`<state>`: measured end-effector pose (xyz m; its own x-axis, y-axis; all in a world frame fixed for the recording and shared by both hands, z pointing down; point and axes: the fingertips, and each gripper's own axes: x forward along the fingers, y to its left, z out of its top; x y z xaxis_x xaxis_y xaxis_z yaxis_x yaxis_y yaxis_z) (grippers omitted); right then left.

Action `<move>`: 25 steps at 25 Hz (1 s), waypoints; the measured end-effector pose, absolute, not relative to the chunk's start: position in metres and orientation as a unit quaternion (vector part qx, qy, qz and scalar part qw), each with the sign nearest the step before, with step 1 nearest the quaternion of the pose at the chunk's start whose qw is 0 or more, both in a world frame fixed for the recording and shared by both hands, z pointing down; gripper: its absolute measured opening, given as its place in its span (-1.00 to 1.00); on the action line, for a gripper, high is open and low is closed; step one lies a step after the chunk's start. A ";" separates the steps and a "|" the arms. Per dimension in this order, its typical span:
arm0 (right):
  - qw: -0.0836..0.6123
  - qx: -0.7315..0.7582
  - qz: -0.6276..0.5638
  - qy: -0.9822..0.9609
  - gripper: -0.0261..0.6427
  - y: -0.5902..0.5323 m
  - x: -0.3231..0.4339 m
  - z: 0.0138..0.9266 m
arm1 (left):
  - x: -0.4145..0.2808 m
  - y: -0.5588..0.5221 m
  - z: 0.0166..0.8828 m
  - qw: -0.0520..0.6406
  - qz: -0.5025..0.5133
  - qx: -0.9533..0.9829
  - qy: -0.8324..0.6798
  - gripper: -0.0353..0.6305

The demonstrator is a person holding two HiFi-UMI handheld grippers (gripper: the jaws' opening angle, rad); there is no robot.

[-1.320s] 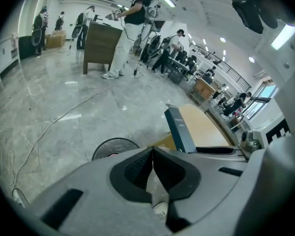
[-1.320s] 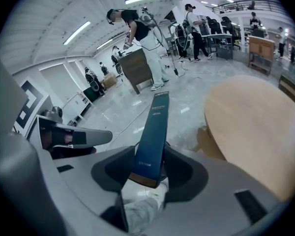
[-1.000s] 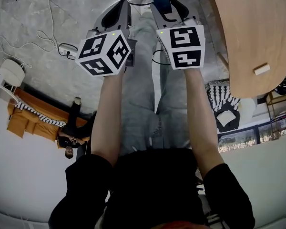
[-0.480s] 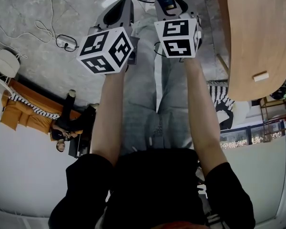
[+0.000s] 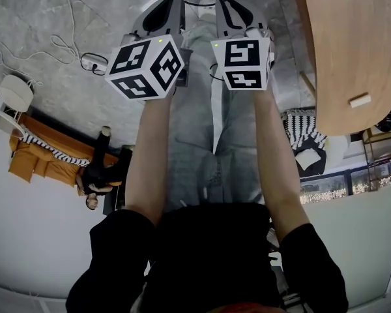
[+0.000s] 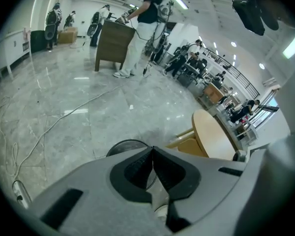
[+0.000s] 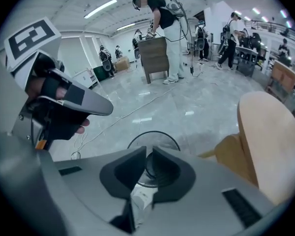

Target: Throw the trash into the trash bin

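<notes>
**A:** And there they were, both grippers poised over the trash bin, side by side, noses tipped steeply down at its mouth!

**B:** Right spot for a drop, I'd say. The trash bin stood on the grey floor directly beneath them, just beside the round wooden tabletop. Anything let go from there would likely have fallen straight in.

**A:** What were the fingers doing?

**B:** The right gripper had just been closing. Its fingers were drawn all but together, only a thin slit left, and nothing sat in that slit. Through it you saw the inside of the bin.

**A:** And the left gripper?

**B:** Fingers pressed tip to tip, empty as well. It looked like a passenger to me, held close alongside so the two didn't clash.

**A:** So where was the trash?

**B:** No piece of it showed in any view. My read was that the drop was done and the trash lay in the bin. But the fingers covered most of the opening, so I couldn't confirm that.

**A:** Describe the bin for us.

**B:** Round, open-topped, no lid. It had a thin dark rim and a paler lining or bottom inside. Wide-mouthed too, so a forgiving target.
</notes>
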<state>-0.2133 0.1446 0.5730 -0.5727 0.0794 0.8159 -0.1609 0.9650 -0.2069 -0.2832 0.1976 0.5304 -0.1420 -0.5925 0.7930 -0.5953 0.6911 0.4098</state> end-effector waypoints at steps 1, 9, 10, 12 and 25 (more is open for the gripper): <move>0.458 0.029 0.133 -0.879 -0.81 0.140 -0.211 0.571 | -0.282 0.194 0.530 0.524 0.003 0.397 -0.754 -0.87; 0.412 0.055 0.179 -0.892 -0.87 0.110 -0.187 0.540 | -0.264 0.166 0.525 0.520 0.025 0.432 -0.736 -0.87; 0.406 0.059 0.186 -0.893 -0.87 0.106 -0.183 0.536 | -0.261 0.162 0.524 0.519 0.029 0.438 -0.733 -0.87; 0.389 0.069 0.205 -0.895 -0.88 0.098 -0.173 0.527 | -0.253 0.153 0.522 0.518 0.036 0.449 -0.727 -0.87; 0.311 0.168 0.256 -0.900 -0.89 0.043 -0.075 0.481 | -0.171 0.078 0.501 0.495 0.084 0.541 -0.674 -0.87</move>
